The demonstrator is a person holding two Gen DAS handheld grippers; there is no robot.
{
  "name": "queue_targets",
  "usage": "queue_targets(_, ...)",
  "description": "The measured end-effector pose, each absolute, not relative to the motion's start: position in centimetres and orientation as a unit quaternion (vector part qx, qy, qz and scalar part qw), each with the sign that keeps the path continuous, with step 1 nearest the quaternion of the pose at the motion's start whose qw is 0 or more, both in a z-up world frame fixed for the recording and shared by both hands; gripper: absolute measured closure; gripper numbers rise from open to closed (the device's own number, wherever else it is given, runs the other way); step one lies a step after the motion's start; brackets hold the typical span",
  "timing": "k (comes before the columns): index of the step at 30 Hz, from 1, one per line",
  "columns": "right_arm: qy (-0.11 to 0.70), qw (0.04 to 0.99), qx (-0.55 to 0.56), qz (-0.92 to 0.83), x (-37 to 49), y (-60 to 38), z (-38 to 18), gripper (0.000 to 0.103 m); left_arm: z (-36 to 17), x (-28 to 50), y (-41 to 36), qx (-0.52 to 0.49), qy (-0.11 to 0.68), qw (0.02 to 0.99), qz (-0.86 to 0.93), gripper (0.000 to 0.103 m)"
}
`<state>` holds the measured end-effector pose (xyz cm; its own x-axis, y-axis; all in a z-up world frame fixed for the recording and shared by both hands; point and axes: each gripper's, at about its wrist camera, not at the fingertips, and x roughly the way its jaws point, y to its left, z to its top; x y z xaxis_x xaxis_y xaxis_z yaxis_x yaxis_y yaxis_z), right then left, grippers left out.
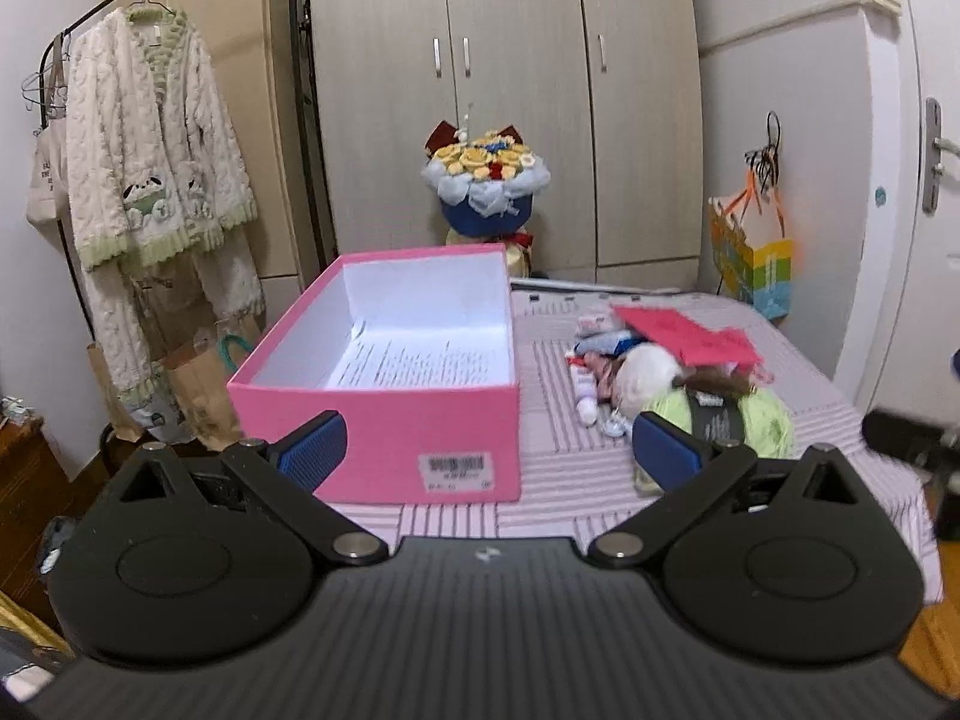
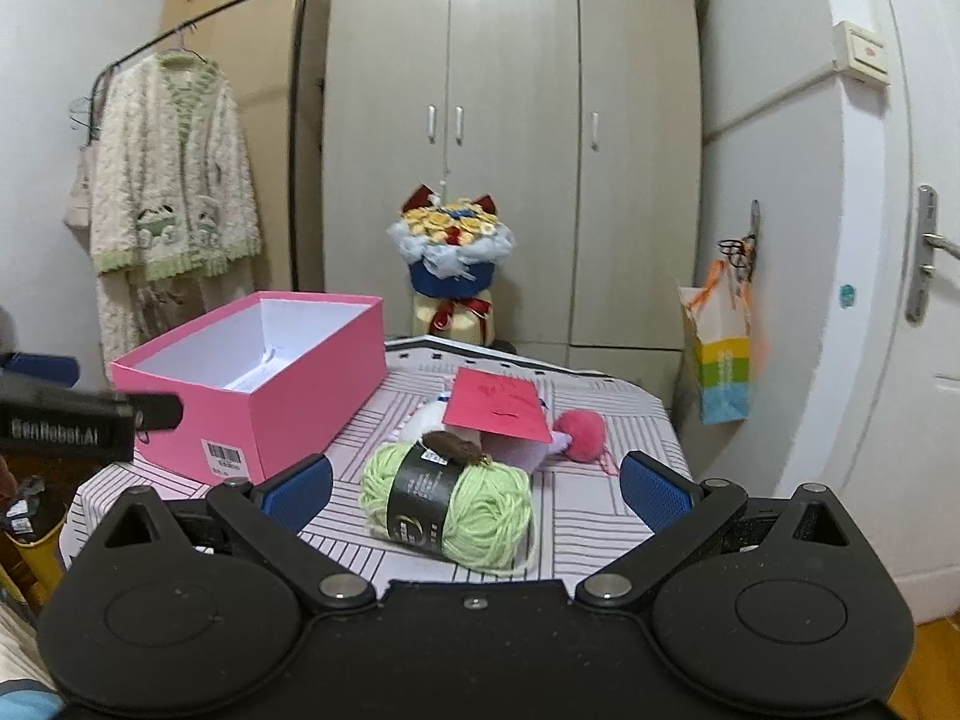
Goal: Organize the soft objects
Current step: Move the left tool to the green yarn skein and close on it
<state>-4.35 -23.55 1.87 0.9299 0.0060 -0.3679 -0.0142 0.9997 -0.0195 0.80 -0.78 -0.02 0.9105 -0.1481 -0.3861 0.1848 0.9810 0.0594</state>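
On the striped table (image 2: 576,516), just ahead of my right gripper (image 2: 477,489), lies the green yarn (image 2: 456,507), nearest item of the soft pile, so I judge it the easiest first pick. My right jaws stand wide apart, empty, framing it. A red card (image 2: 501,408) rests on the pile behind, beside a pink pompom (image 2: 579,435). The pink box (image 1: 384,384) sits open to the left to receive things; my left gripper (image 1: 489,450), also spread and empty, hovers before it.
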Motion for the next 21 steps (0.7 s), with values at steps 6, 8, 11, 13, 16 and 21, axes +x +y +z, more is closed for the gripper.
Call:
queue_targets(6, 0.206, 0.978, 0.000, 0.044, -1.6, -24.6, -1.4, 0.000, -1.3, 3.2, -2.7, 0.055, 0.188, 0.973, -0.119, 0.002)
queue_targets(8, 0.222, 0.973, 0.004, 0.055, -0.2, -24.7, -2.8, 0.000, -2.1, 4.1, -3.4, 0.051, 0.196, 0.968, -0.147, 0.002)
queue_targets(11, 0.235, 0.970, 0.002, 0.069, 1.3, -25.0, -4.6, 0.001, -3.1, 5.5, -4.7, 0.045, 0.201, 0.961, -0.185, 0.002)
queue_targets(13, 0.241, 0.967, 0.001, 0.077, 2.3, -25.2, -5.7, 0.001, -3.9, 6.5, -5.8, 0.044, 0.206, 0.956, -0.206, 0.002)
queue_targets(16, 0.240, 0.967, 0.003, 0.085, 3.6, -25.7, -7.0, 0.001, -5.0, 8.0, -7.4, 0.039, 0.220, 0.948, -0.227, 0.003)
queue_targets(21, 0.229, 0.969, 0.011, 0.093, 4.9, -26.4, -8.6, 0.001, -6.9, 10.1, -9.3, 0.025, 0.245, 0.933, -0.264, 0.007)
